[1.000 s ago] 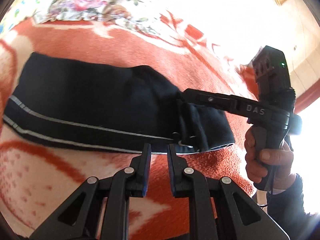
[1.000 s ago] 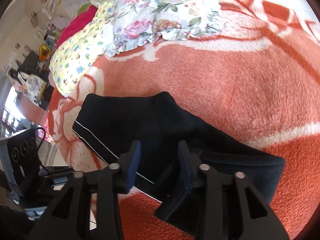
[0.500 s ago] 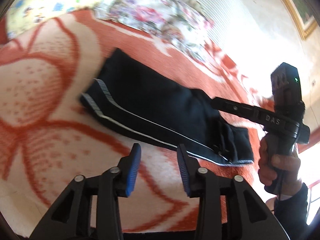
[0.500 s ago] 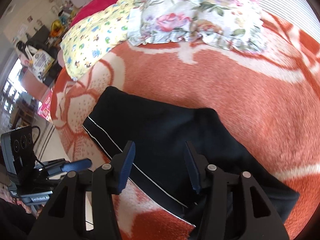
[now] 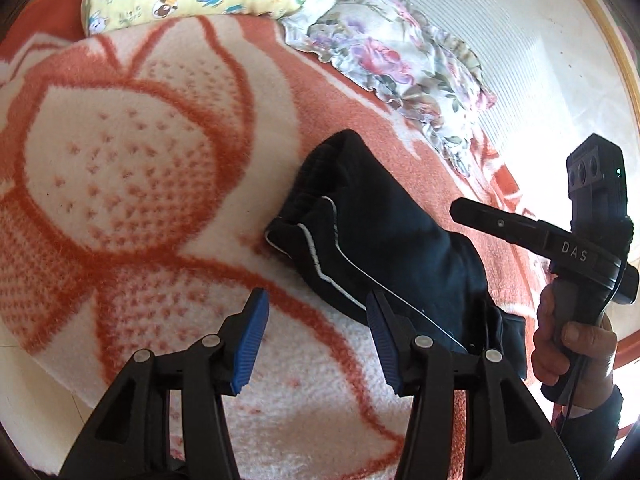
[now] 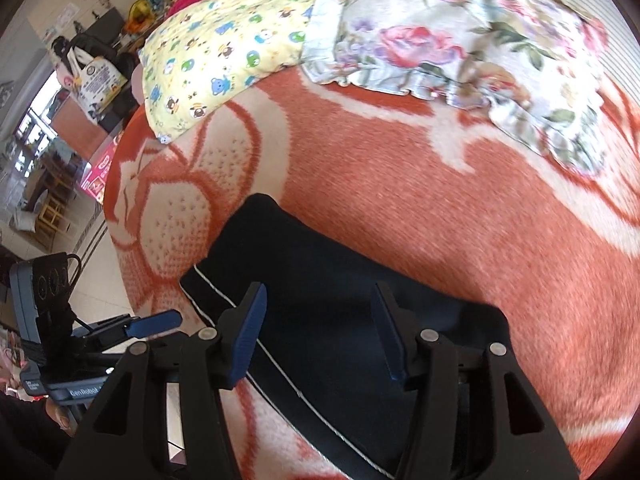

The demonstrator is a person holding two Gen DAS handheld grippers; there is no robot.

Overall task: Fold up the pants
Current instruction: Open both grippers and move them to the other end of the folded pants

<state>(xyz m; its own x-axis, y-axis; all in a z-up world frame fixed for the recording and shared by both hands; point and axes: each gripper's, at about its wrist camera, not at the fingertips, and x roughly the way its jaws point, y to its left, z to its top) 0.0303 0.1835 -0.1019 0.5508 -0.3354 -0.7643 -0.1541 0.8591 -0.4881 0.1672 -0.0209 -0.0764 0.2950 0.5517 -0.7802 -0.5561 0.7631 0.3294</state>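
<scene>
Dark navy pants (image 5: pixel 384 236) with a white side stripe lie folded into a long band on the orange and cream blanket (image 5: pixel 120 184). My left gripper (image 5: pixel 316 340) hovers just off the pants' near left edge, jaws opening, nothing between them. The right gripper's black body (image 5: pixel 560 240), held by a hand (image 5: pixel 572 348), reaches over the pants' right end in the left wrist view. In the right wrist view the pants (image 6: pixel 332 276) spread below my right gripper (image 6: pixel 320 328), whose jaws are opening above the cloth without pinching it. The left gripper's blue finger (image 6: pixel 152 322) shows at lower left.
A yellow cartoon-print pillow (image 6: pixel 224 48) and a floral pillow (image 6: pixel 460 36) lie at the head of the bed. The blanket's left edge (image 6: pixel 116 216) drops to a tiled floor, with room clutter (image 6: pixel 88 68) beyond. A striped sheet (image 5: pixel 532 56) borders the far side.
Both grippers let go of the pants and opened wider. Both pulled back and rolled, so the pants now sit farther away, folded flat on the blanket.
</scene>
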